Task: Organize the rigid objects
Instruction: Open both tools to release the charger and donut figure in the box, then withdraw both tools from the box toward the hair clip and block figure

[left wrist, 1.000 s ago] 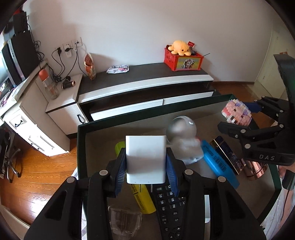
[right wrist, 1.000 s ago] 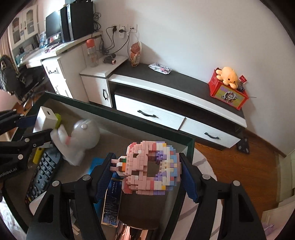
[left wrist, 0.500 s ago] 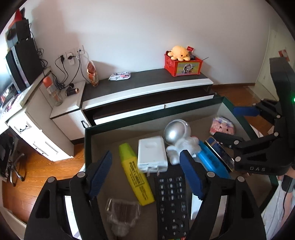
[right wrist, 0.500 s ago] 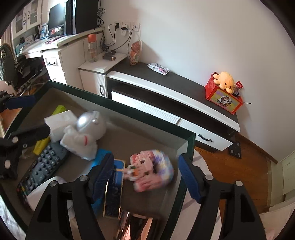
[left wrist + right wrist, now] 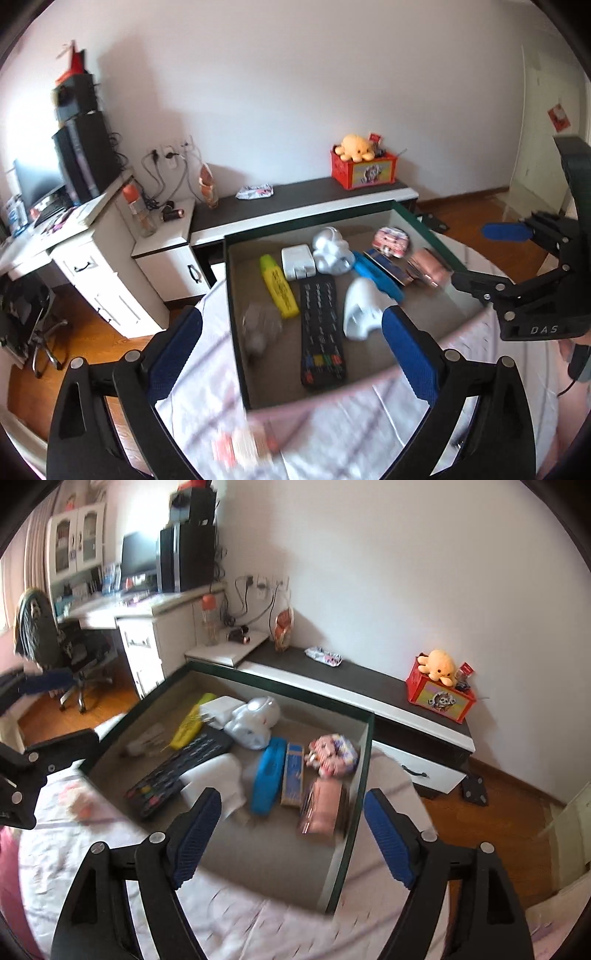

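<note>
Left gripper [image 5: 291,347] and right gripper [image 5: 291,836] both hang with jaws spread wide, holding nothing, above the near edge of a green-rimmed box [image 5: 364,760]. Ahead of them inside lie a white charger [image 5: 297,262] and a pink block toy [image 5: 332,755].

left tongs [image 5: 291,354] spread wide, nothing between the blue pads [image 5: 410,354]. below them a green-rimmed box [image 5: 236,332] on a checked cloth [image 5: 332,424] holds a black remote [image 5: 321,328], yellow highlighter [image 5: 279,286], white adapter [image 5: 298,263], white astronaut figure [image 5: 331,255], blue case [image 5: 376,275], pink block toy [image 5: 392,242]. right tongs [image 5: 480,254] also parted at the right edge.
</note>
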Demonstrator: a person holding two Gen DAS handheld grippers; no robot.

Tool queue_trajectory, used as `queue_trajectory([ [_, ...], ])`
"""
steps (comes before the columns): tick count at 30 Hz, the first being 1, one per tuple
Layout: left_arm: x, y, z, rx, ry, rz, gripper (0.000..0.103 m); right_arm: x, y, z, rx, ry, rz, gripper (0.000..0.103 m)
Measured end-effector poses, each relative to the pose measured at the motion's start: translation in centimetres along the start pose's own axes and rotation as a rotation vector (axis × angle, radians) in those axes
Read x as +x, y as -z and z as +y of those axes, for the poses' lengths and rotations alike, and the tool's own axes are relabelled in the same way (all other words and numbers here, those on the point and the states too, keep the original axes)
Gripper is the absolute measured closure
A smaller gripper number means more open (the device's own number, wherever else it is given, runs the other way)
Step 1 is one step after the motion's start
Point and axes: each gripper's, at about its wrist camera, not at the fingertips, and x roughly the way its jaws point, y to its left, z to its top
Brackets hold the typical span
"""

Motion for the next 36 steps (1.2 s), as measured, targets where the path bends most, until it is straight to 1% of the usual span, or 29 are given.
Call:
queue_trajectory([
  [3,-3.8,2.5,-0.8,-0.016,-0.036,-0.046,0.0,-2.8,2.7,0.8,0.031,0.0,-0.019,0.02],
  [6,-7.0,5.1,-2.2,-0.003,-0.031,-0.059,0.0,-5.2,5.4,1.5,0.062,-0.006,-0.025,0.02],
  [7,-8.1,6.1,-2.7,0.004,-0.043,-0.067,0.0,-5.9,6.2,1.8,0.075,-0.013,-0.023,0.019],
  [9,-9.6,7.5,-3.7,0.014,-0.071,-0.077,0.0,-7.3,8.0,2.2,0.11,-0.017,-0.024,0.019],
  [11,-11.2,9.0,-4.2,-0.011,-0.074,-0.079,0.0,-8.4,9.4,2.6,0.128,-0.009,-0.033,0.019],
  [17,-14.4,12.5,-4.8,-0.052,-0.058,-0.074,0.0,-11.5,12.8,3.8,0.2,0.03,-0.105,0.019],
  [19,-14.8,13.1,-4.7,-0.07,-0.057,-0.068,0.0,-11.9,13.7,4.1,0.237,0.04,-0.108,0.018],
  [21,-15.0,13.7,-4.5,-0.086,-0.067,-0.058,0.0,-11.8,14.4,4.3,0.26,0.027,-0.101,0.014],
  [22,-14.9,13.8,-4.5,-0.089,-0.078,-0.053,0.0,-11.7,14.8,4.6,0.267,0.025,-0.094,0.005],
  [23,-14.8,14.1,-4.4,-0.088,-0.094,-0.047,0.0,-11.7,15.1,4.7,0.268,0.026,-0.097,0.0],
  [25,-14.6,14.7,-4.2,-0.089,-0.109,-0.032,0.0,-11.6,15.6,5.2,0.267,0.037,-0.092,0.0],
  [28,-14.2,15.4,-3.9,-0.103,-0.096,-0.011,0.0,-10.9,16.2,5.7,0.264,0.037,-0.066,0.0],
  [32,-13.4,16.1,-3.3,-0.11,-0.114,0.009,0.0,-9.8,16.8,6.2,0.276,0.031,-0.03,0.0],
  [36,-12.6,16.8,-2.7,-0.124,-0.107,0.03,0.0,-8.7,17.2,6.6,0.28,0.03,-0.001,0.0],
])
